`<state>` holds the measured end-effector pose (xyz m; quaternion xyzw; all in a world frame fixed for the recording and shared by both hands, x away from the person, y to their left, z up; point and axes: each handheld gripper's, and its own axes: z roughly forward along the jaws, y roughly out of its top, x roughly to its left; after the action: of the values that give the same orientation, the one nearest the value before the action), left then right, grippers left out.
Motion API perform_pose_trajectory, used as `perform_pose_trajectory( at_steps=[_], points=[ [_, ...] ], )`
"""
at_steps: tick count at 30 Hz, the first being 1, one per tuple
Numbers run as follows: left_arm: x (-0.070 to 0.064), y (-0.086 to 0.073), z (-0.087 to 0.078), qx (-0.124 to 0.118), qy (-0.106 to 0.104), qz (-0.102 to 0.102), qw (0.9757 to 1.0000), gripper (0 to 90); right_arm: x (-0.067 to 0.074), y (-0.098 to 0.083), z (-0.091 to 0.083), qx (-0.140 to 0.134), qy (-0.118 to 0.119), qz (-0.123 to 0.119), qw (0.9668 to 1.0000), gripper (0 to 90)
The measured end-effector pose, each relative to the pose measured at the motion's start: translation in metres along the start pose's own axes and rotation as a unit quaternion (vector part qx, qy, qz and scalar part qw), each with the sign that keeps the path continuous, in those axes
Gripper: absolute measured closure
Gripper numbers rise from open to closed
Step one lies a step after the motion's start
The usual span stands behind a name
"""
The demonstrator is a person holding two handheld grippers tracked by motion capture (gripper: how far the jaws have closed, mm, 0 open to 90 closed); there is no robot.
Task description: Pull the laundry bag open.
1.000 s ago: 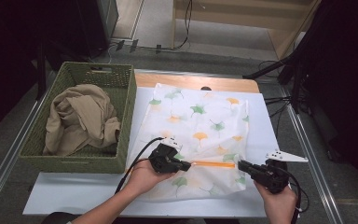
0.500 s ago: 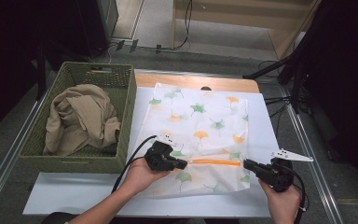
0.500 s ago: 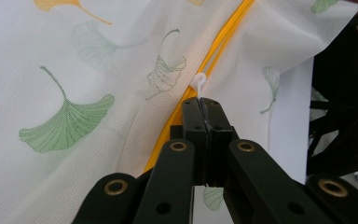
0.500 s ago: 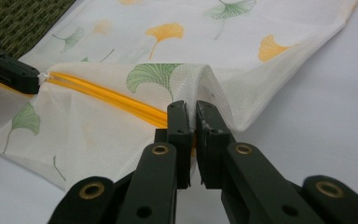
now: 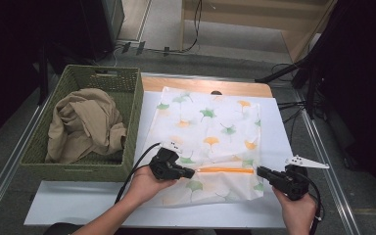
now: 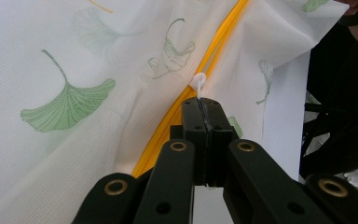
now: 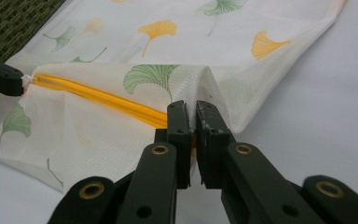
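A mesh laundry bag (image 5: 208,142), white w/ green & orange ginkgo leaves, is lying flat on the white worktop (image 5: 78,210), just right of a green woven basket (image 5: 132,117). A beige cloth (image 5: 85,125) is sitting bunched up inside the basket.

An orange zipper (image 5: 225,171) is running across the bag's near end, btwn the two claws. From the high view it's lying roughly level w/ the worktop's front edge.

Left claw (image 6: 204,105) is pinching tight, jaws fully together, on the small white zipper pull (image 6: 198,82) at the zipper's left end. In the high view the left claw (image 5: 190,173) is sitting over the bag's near left part, hand wrapped round its body, black cable looping back toward the person.

Right claw (image 7: 192,116) is nipping a fold of the mesh at the zipper's right end; jaws are nearly together w/ the fabric bunched up btwn them and rising into a small peak just beyond the tips. In the high view the right claw (image 5: 260,172) is meeting the bag's near right corner, w/ a grey three-cornered plate on top.

Bag fabric is lifting slightly along the zipper line where both claws are gripping; the rest is resting flat.
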<state>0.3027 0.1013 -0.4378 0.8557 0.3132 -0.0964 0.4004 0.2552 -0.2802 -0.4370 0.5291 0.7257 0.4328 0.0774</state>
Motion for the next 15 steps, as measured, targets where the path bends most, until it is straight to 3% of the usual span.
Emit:
perform_pose_trajectory(
  at_steps=[9,15],
  points=[
    [0.002,-0.001,-0.003,0.000,0.003,0.001,1.0000,90.0,-0.013,-0.001,-0.003,-0.005,-0.021,0.016,0.9996,85.5],
    [0.002,-0.002,-0.003,0.000,0.004,0.001,1.0000,90.0,-0.015,-0.001,-0.003,-0.004,-0.022,0.018,0.9996,85.5]
  ],
)
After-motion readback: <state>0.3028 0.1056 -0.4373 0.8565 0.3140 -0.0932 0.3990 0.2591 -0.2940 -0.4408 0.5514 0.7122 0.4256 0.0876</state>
